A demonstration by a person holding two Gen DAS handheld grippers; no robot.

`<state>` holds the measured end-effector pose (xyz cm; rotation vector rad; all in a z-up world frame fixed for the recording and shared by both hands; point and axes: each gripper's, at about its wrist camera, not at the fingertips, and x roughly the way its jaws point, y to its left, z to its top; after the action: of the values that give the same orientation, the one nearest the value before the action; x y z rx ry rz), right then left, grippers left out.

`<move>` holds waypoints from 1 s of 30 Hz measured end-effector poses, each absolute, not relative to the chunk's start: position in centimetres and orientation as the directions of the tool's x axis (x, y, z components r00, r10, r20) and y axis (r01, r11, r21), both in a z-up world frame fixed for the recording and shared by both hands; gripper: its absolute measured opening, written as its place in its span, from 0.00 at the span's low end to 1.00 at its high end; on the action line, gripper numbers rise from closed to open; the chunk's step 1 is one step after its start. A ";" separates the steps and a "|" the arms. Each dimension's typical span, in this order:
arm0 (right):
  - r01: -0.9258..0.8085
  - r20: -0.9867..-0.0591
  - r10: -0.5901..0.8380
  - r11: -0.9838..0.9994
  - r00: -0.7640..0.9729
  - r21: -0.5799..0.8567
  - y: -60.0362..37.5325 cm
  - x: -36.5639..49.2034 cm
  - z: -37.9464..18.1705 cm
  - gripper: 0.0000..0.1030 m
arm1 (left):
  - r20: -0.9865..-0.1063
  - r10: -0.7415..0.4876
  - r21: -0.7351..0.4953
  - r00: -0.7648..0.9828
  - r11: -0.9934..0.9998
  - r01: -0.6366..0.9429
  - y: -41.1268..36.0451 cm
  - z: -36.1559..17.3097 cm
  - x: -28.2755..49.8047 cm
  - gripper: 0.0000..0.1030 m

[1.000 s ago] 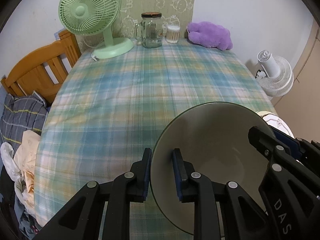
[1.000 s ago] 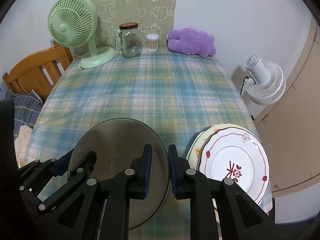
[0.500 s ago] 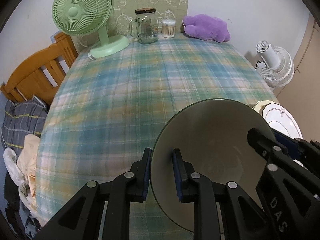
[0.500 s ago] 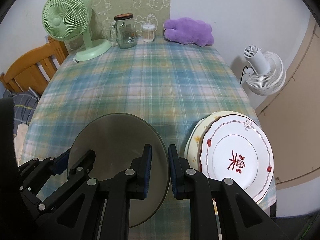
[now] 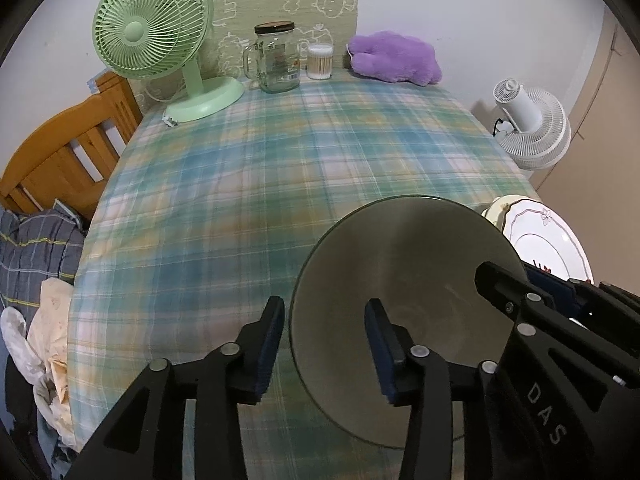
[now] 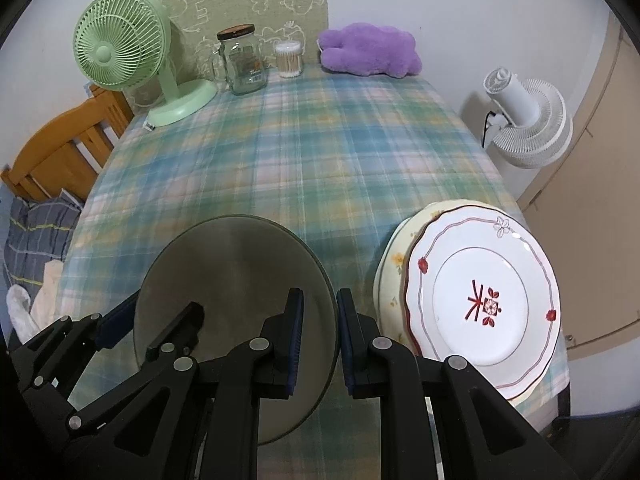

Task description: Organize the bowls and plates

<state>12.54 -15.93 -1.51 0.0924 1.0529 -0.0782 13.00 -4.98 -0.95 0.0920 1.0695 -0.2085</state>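
Nearest the lenses: left tongs [image 5: 325, 344] spreading apart right now, the near-left rim of the grey glass plate [image 5: 404, 280] lying between the pads but no longer pressed by either. Right tongs [image 6: 319, 338] also easing apart, only slightly; right rim of the same plate [image 6: 236, 288] sitting in the narrow gap, contact with the pads too close to call. Plate apparently lying flat on the plaid tabletop [image 5: 248, 184], near its front edge, released or nearly so.

Just beside it to the right: white plate with red flower pattern [image 6: 484, 300] resting on top of a cream plate with yellow flowers [image 6: 394, 268], the two forming a small stack at the tabletop's right front corner.

Handling, as a judgement: smoked glass likely being stiff, fairly heavy for its thinness, slick against rubber pads and quick to chip or shatter. Rim being the only sensible hold, one pad above and one below, opposite sides for balance when using both tongs; sliding sideways risking a knock against the stack.

Farther back, well apart from the dishes: green desk fan [image 5: 156, 36], glass mug jar [image 5: 278, 60], cotton swab tub [image 5: 320, 62], purple plush [image 5: 394, 58] along the wall.
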 end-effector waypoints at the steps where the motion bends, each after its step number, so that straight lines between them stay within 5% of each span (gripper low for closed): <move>1: 0.107 -0.869 -0.021 0.994 0.495 0.037 -16.0 12.4 -1.4 0.28 | -0.876 -0.131 -0.035 0.464 0.977 0.210 -4.9 -0.9 13.0 0.54; 3: 0.102 -0.861 -0.015 0.994 0.509 0.043 -16.0 12.1 -0.9 0.54 | -0.871 -0.140 -0.049 0.472 0.979 0.199 -4.5 -0.6 12.8 0.61; 5: 0.092 -0.853 -0.006 0.995 0.522 0.049 -16.0 11.9 -0.6 0.61 | -0.865 -0.153 -0.061 0.478 0.977 0.202 -4.4 -0.3 12.6 0.66; 11: 0.088 -0.854 0.001 0.995 0.520 0.055 -16.4 12.0 -0.7 0.61 | -0.859 -0.214 -0.114 0.465 0.966 0.234 -4.6 -0.4 12.4 0.84; 30: 0.052 -0.899 0.201 0.970 0.388 0.239 -18.9 15.5 -5.6 0.61 | -0.911 -0.087 -0.054 0.404 0.994 0.092 -5.6 -2.9 13.5 0.86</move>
<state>15.48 -18.89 -5.64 0.2438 1.1719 0.0964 13.52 -5.61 -2.93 0.0052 1.1494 -0.1130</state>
